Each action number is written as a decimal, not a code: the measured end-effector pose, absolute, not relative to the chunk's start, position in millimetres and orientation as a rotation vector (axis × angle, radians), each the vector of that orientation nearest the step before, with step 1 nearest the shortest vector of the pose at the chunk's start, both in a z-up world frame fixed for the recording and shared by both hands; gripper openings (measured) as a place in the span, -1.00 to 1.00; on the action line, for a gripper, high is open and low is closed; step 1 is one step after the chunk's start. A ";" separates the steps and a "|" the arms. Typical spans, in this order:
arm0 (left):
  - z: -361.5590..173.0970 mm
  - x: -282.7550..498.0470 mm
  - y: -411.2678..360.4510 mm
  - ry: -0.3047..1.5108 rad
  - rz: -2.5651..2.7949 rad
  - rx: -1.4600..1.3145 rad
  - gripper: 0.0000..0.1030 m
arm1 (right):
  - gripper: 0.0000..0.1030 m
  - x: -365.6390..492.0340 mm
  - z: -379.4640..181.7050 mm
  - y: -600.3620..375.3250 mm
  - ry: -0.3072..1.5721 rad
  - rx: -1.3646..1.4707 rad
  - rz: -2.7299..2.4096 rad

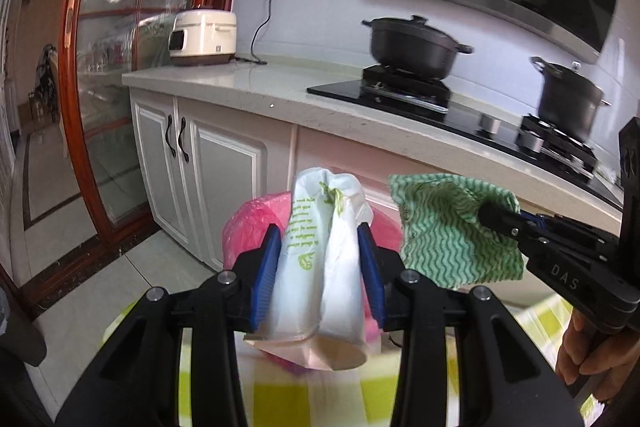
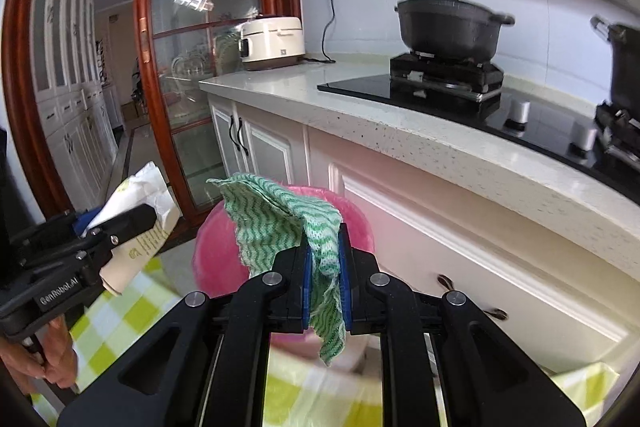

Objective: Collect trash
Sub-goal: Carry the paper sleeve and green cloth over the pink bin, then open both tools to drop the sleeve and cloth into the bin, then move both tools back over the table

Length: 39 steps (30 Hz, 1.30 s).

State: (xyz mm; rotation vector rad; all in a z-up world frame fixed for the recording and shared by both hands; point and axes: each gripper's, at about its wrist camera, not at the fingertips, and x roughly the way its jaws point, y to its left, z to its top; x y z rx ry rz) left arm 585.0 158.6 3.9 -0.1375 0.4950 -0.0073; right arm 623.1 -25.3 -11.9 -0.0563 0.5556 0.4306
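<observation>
In the lower centre of the left wrist view, the left gripper (image 1: 324, 267) is pinching a crumpled white paper bag (image 1: 320, 267) across its middle, and it is looking light, crushable and easily held there. The right gripper (image 2: 325, 275), lower centre of its own view, is clamping tight on a limp green wavy cloth (image 2: 280, 223), which is draping softly. Both are hanging just in front of the pink-lined bin (image 2: 352, 215).

Countertop (image 1: 256, 83) with rice cooker (image 1: 202, 37), hob (image 1: 400, 95)
</observation>
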 end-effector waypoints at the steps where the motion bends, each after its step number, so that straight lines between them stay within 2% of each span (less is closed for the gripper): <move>1: -1.0 600.1 162.2 0.506 0.000 -0.139 -0.26 | -0.73 633.4 -14.3 -22.9 0.562 -0.053 0.430; 7: -25.1 652.7 176.1 0.528 0.021 -0.148 -0.21 | -0.69 675.4 -37.4 -6.8 0.592 -0.053 0.450; 9: -33.0 667.9 179.1 0.534 0.031 -0.149 0.09 | -0.65 684.6 -48.3 -1.7 0.607 -0.068 0.457; 10: -37.8 675.2 181.9 0.537 0.046 -0.152 0.20 | -0.54 690.6 -55.6 -0.3 0.623 -0.075 0.464; 11: -41.3 679.4 184.4 0.537 0.054 -0.157 0.32 | -0.32 692.3 -59.5 -0.1 0.629 -0.075 0.462; 12: -44.6 682.4 187.0 0.539 0.061 -0.161 0.32 | -0.19 693.6 -63.8 -2.0 0.632 -0.067 0.466; 13: -47.3 681.5 188.3 0.541 0.064 -0.162 0.32 | 0.09 693.7 -66.4 -4.4 0.630 -0.055 0.473; 14: -49.2 681.6 190.3 0.540 0.068 -0.163 0.34 | 0.17 692.8 -68.1 -6.9 0.626 -0.046 0.476; 18: -50.6 666.2 197.1 0.531 0.090 -0.166 0.38 | 0.17 683.4 -68.4 -20.3 0.621 -0.037 0.469; 19: -48.5 656.7 199.6 0.525 0.101 -0.168 0.41 | 0.17 676.8 -65.0 -25.5 0.618 -0.032 0.472; 23: -36.1 608.3 198.5 0.502 0.119 -0.155 0.78 | 0.17 635.3 -39.5 -47.6 0.591 -0.048 0.488; 26: -23.4 563.4 187.9 0.496 0.137 -0.104 0.90 | 0.19 593.4 -17.3 -70.5 0.575 -0.055 0.480; 32: 0.7 460.3 161.4 0.481 0.151 -0.058 0.91 | 0.48 497.4 12.8 -118.0 0.539 -0.034 0.443; 39: 3.3 328.8 132.8 0.427 0.145 -0.112 0.91 | 0.56 389.0 -1.1 -168.4 0.542 -0.016 0.375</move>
